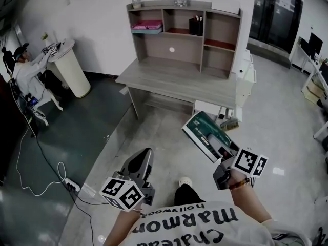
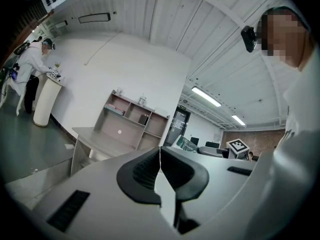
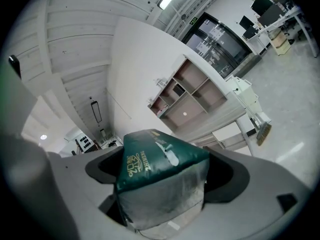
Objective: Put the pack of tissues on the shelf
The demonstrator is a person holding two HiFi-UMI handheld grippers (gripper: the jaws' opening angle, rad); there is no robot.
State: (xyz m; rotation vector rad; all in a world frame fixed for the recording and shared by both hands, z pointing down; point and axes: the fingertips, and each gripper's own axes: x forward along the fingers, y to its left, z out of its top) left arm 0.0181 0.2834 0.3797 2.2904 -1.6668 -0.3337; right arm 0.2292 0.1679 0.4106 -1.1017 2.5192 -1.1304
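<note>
Head view shows one green pack of tissues [image 1: 209, 135] held in the air above the grey floor [image 1: 169, 142], short of the desk [image 1: 179, 81] and well apart from the shelf [image 1: 184, 32] that stands on it. The right tool [image 1: 223, 160] is clamped on the pack's near end; in the right gripper view both jaws press its sides. The left tool [image 1: 145, 155] hangs lower left, jaws together with nothing between them.

Two clear containers [image 1: 136, 1] and one white box [image 1: 225, 5] stand on top of the shelf. Its upper left compartment holds one pink stack [image 1: 146, 26], and the middle one holds one dark holder [image 1: 195, 25]. A white cart [image 1: 246, 78] stands just beside the desk's right end, with a brush [image 1: 229, 124] on the floor near the pack's far end. Far left, one person [image 1: 25, 68] leans at a round white stand [image 1: 69, 65], and a cable [image 1: 46, 173] trails over the floor.
</note>
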